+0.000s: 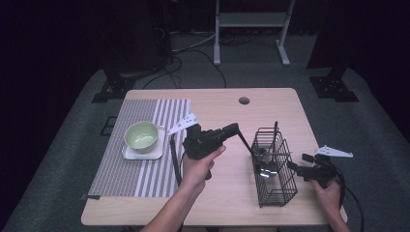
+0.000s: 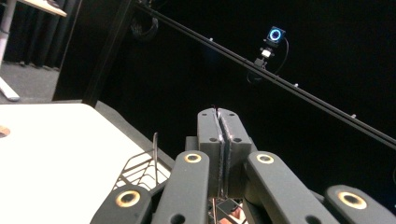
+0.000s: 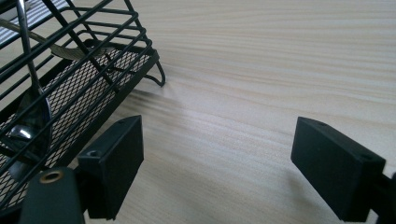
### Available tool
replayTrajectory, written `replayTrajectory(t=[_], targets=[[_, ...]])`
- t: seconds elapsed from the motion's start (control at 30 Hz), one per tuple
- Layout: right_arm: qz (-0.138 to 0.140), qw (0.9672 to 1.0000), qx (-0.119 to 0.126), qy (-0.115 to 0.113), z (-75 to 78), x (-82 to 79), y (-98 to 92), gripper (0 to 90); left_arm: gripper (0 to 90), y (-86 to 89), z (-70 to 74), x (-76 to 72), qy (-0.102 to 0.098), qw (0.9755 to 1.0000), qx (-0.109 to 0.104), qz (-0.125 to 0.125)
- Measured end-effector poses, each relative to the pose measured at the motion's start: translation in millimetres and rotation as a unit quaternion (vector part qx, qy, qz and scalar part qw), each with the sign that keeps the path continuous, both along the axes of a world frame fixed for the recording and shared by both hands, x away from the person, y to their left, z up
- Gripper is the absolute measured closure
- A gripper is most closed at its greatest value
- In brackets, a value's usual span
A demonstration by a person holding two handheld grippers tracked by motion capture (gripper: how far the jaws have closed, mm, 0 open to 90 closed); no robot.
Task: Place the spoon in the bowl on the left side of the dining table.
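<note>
A black wire cutlery basket (image 1: 273, 166) stands on the right half of the wooden table (image 1: 227, 193). A metal spoon (image 1: 264, 172) lies in it, and a dark utensil (image 1: 275, 129) stands upright at its back. My left gripper (image 1: 236, 128) hovers left of the basket, shut on a thin dark utensil handle (image 1: 245, 142) that slants down to the basket's rim. In the left gripper view its pads (image 2: 229, 135) are pressed together on a thin sliver. My right gripper (image 1: 297, 162) is open just right of the basket. In the right gripper view the gripper (image 3: 217, 154) has bare wood between its fingers, with the basket (image 3: 93, 70) and spoon (image 3: 32, 116) at left.
A green bowl (image 1: 141, 136) sits on a white square plate (image 1: 129, 154) on a striped placemat (image 1: 140, 174) at the table's left. A cable hole (image 1: 244, 100) lies near the far edge. Dark stands and a white frame (image 1: 251, 21) are on the floor beyond.
</note>
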State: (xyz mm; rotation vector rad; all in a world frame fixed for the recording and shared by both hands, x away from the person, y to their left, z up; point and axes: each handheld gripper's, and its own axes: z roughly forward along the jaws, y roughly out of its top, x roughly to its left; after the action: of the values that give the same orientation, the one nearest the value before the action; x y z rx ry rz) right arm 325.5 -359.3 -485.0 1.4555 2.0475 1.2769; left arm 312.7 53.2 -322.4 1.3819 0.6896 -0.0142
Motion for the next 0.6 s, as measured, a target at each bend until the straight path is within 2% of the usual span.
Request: replayTrajectory(t=[0.33, 0.6], targets=[[-0.001, 1.0000, -0.001, 0.000, 0.0, 0.0, 0.1, 16.0, 89.2, 17.8, -4.3, 1.1, 0.001, 0.9998, 0.004, 0.019], [-0.001, 1.0000, -0.001, 0.001, 0.0, 0.0, 0.3, 16.0, 89.3, 36.8, -15.7, 4.7, 0.007, 0.9991, 0.010, 0.040]])
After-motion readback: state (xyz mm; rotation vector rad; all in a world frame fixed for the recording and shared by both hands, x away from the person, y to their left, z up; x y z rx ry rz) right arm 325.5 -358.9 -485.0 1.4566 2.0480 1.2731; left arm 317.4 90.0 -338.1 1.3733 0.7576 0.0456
